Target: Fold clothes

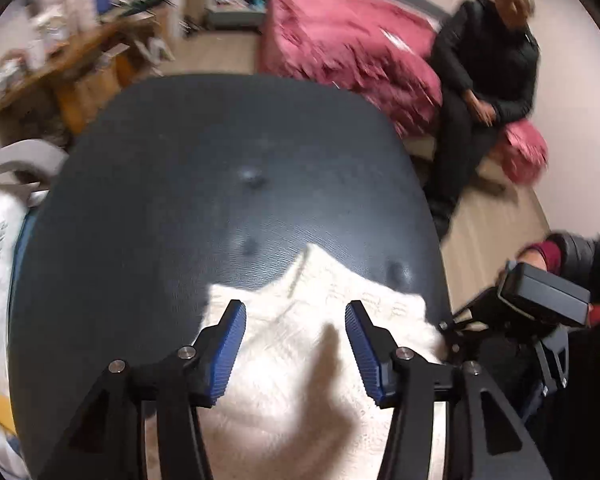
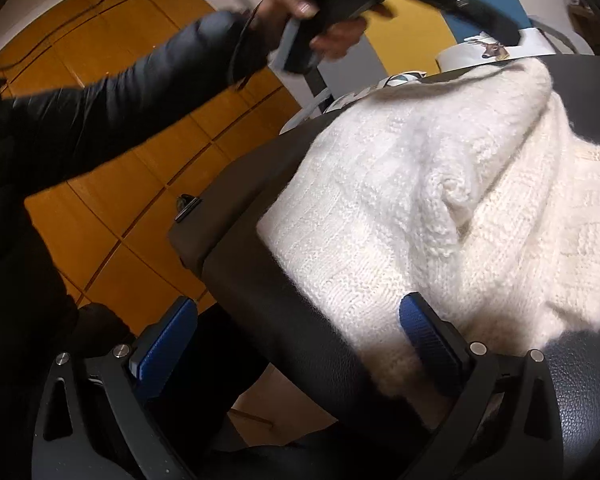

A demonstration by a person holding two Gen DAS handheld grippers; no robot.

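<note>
Left claw (image 1: 295,342) hangs wide open above the white knit sweater (image 1: 300,360), nothing between its blue pads (image 1: 230,350). The sweater lies bunched on the near part of the dark tabletop (image 1: 220,160). Right claw (image 2: 300,360) is spread open too, empty, low at the tabletop's edge with one pad over the sweater's hem.

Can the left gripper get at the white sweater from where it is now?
Probably yes. The left gripper is open right above the white sweater, which lies bunched on the dark table. Nothing sits between its fingers and the knit; the right gripper is off to the side.
</note>
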